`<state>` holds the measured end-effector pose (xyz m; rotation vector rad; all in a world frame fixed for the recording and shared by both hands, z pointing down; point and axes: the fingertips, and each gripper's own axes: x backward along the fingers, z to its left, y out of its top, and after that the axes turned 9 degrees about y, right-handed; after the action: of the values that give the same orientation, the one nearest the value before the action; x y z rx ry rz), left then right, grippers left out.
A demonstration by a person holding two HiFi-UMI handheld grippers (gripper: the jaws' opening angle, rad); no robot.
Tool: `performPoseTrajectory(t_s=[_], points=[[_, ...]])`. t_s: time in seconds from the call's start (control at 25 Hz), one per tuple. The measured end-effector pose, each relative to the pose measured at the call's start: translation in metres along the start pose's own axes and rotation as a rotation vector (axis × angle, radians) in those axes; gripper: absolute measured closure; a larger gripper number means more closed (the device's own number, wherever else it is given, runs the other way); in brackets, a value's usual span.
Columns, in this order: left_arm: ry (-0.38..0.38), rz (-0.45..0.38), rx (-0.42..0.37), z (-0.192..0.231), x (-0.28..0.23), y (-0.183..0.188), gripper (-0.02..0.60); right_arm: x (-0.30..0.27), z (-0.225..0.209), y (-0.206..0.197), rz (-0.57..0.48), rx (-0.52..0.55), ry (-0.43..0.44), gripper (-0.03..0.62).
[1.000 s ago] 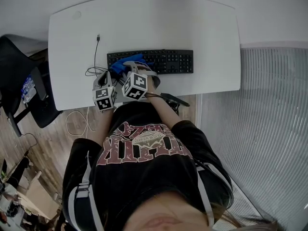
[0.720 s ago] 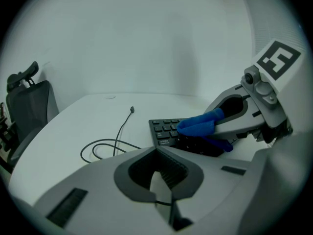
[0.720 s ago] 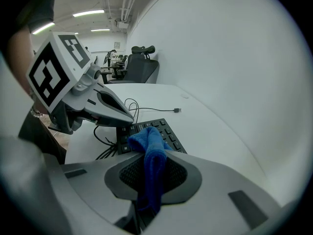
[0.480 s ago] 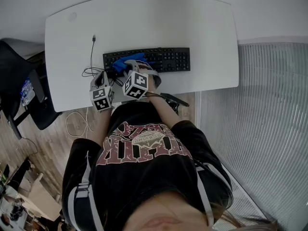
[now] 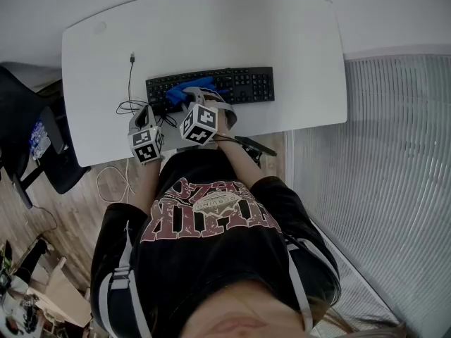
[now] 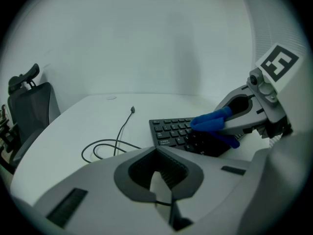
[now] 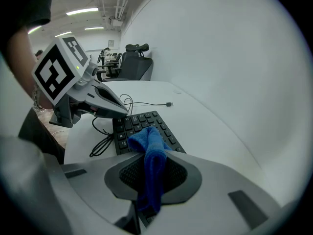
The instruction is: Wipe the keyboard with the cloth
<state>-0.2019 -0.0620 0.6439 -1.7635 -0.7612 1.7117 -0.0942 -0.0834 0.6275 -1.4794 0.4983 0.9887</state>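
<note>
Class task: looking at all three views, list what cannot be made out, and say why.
- Key lettering on the keyboard: too small in the head view, blurred in both gripper views.
- Keys under the cloth: covered by it and the right tool, head view.
- Keyboard's right end: behind the right tool, left gripper view.
- Cable's near end: lost behind the left tool, head view.

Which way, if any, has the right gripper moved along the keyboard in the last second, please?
Yes, slightly rightward: the right gripper and its cloth now sit a little farther from the keyboard's left end.
</note>
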Motion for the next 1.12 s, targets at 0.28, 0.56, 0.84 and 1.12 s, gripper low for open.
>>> performPoseTrajectory(t_s=[0.28, 0.56, 0.84, 1.12], points=[[0.001, -0.003, -0.011, 0.000, 0.000, -0.001, 0.552, 0.007, -0.004, -0.012, 0.013, -0.015, -0.022, 0.530], [0.007, 0.001, -0.007, 0.001, -0.001, -0.001, 0.552, 0.014, -0.008, -0.022, 0.022, -0.036, -0.037, 0.530], [0.020, -0.003, -0.023, 0.000, -0.001, -0.003, 0.552, 0.023, -0.013, -0.040, 0.030, -0.066, -0.061, 0.530], [0.031, 0.003, -0.020, 0.001, -0.002, -0.004, 0.552, 0.033, -0.021, -0.057, 0.048, -0.104, -0.084, 0.530]])
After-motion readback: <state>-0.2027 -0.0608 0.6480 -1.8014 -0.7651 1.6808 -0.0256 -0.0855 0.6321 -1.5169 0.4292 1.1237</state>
